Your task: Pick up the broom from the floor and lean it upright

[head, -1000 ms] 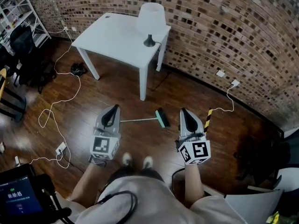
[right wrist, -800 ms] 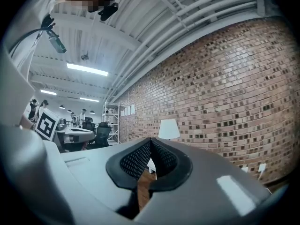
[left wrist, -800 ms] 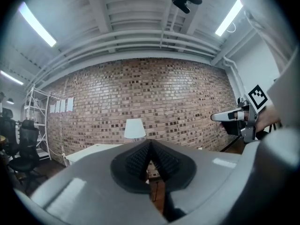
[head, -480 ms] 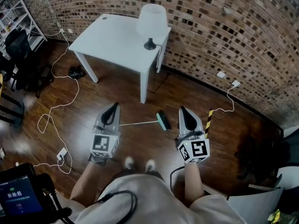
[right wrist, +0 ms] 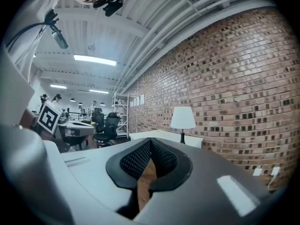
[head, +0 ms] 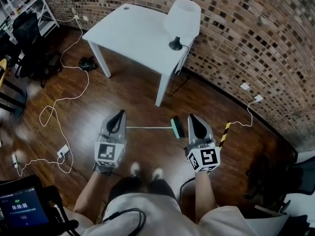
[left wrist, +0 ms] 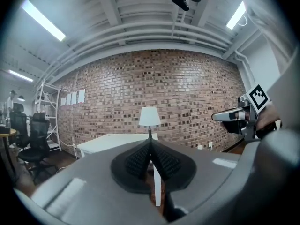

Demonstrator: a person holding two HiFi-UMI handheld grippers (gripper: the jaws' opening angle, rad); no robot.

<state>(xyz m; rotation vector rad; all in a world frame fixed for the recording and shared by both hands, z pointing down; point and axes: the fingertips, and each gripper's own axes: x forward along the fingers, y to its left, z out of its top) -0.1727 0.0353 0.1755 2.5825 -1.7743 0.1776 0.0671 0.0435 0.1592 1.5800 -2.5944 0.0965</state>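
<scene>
Nearby, white table [head: 133,31] with lamp [head: 182,18], cable [head: 69,97] left of broom [head: 176,128]

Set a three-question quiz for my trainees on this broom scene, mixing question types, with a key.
1. True or false: the broom leans upright against the brick wall.
2. What stands on the white table? A lamp, B kettle, C laptop.
3. Fill in: the jaws of the left hand-held gripper and the right hand-held gripper are both ____.
Key: 1 false, it lies on the floor; 2 A; 3 shut.
</scene>
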